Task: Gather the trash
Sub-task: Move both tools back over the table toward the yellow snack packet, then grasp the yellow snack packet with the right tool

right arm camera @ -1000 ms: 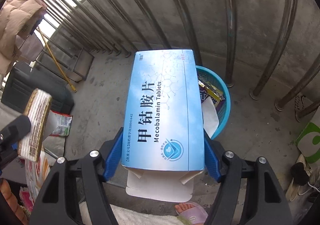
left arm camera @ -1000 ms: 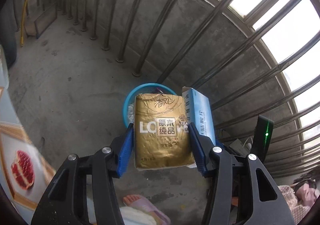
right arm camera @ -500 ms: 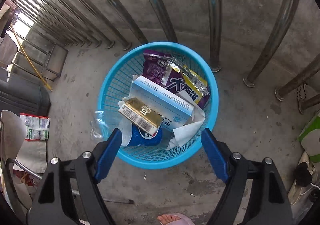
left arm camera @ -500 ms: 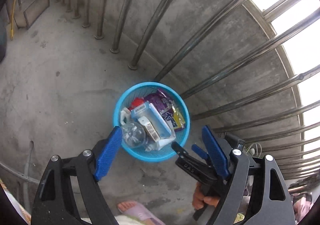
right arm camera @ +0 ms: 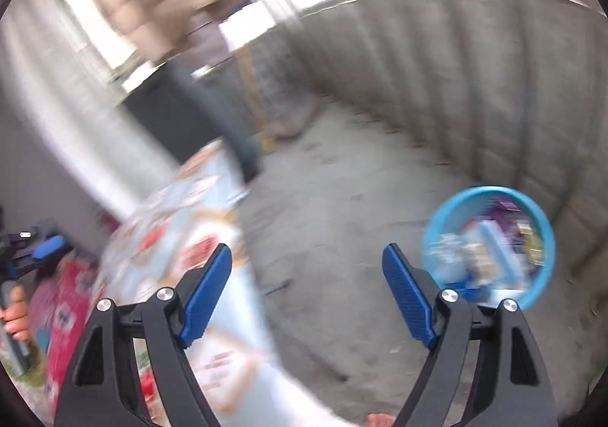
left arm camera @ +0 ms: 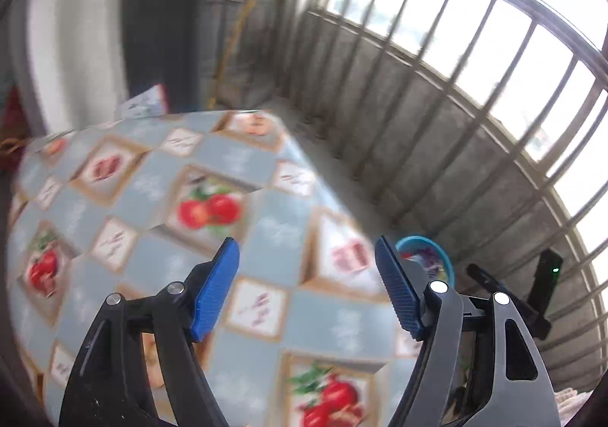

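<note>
The left gripper (left arm camera: 307, 288) is released w/ nothing between its ribbed blue pads (left arm camera: 214, 288); its jaws are closing a bit, over a table (left arm camera: 266, 206) covered in a glossy oilcloth, grey-blue squares w/ red fruit panels, filling the lower left of the frame. The right gripper (right arm camera: 306, 296) also stands wide and empty, blue pads on black angular arms, above rough grey concrete floor (right arm camera: 342, 222). The trash sits in a round blue plastic basket (right arm camera: 539, 237) w/ a mesh wall at mid-right of the right wrist view, mouth facing up; inside, blurred, are a pale blue box, a purple wrapper and a yellowish pack, long axes too smeared to tell. In the left wrist view only a slice of the basket (left arm camera: 442, 256) shows, lower right just behind the right-hand pad, past the table edge, near the concrete parapet w/ metal railing bars (left arm camera: 494, 58). That view alone shows the other tool's black body w/ a green light at right edge. The right wrist view alone shows the left gripper (right arm camera: 45, 246) at far left edge, held by a hand (right arm camera: 15, 317), plus a pink patterned sheet (right arm camera: 60, 313) below it. Both views are motion-blurred.
</note>
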A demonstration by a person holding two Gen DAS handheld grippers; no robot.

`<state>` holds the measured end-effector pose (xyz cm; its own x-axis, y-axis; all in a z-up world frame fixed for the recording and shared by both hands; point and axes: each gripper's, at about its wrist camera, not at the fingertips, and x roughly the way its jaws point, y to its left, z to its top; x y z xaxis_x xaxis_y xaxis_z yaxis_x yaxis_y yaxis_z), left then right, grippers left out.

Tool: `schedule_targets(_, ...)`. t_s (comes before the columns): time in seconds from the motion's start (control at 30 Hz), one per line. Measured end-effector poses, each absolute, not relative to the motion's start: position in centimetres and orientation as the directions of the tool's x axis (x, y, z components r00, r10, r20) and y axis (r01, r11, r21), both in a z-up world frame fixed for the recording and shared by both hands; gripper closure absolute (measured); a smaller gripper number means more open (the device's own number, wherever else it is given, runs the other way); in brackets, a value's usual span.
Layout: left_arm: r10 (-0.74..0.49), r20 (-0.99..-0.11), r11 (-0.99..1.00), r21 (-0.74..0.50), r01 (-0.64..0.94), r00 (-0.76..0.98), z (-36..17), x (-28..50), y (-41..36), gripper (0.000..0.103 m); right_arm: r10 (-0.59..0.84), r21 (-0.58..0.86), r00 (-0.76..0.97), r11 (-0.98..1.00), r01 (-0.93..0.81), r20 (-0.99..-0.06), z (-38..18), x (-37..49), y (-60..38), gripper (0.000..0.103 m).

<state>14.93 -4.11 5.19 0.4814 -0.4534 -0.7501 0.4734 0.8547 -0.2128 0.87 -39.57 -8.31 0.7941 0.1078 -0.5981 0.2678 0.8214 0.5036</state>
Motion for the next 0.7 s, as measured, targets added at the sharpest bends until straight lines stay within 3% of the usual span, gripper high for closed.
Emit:
schedule_targets(0.13,-0.342,-0.785,0.935,-0.228,0.271,0.517,3.2,10.3,6.7,0.043,0.376,0.549,0.707,0.836,0.021,-0.599,-7.3,4.0,-30.1,0.028)
schedule_targets(0.27,-0.357,-0.804,0.933,-0.325,0.152,0.475,-0.5,5.8,12.8,0.049,0.573,0.598,0.527,0.788,-0.146,-0.627,-8.0,5.5,-21.1,0.035)
schedule_targets(0.5,-0.475,-0.791,0.871,-0.484,0.081,0.385,-6.3,1.8,14.4,0.061,0.658,0.626,0.275,0.753,-0.203,-0.701,-10.3,5.5,-12.1,0.047)
schedule_targets(0.7,-0.488,-0.792,0.868,-0.486,0.105,0.368,-7.6,1.5,13.3,0.074,0.654,0.624,0.207,0.756,-0.196,-0.728,-11.4,5.7,-9.9,0.056)
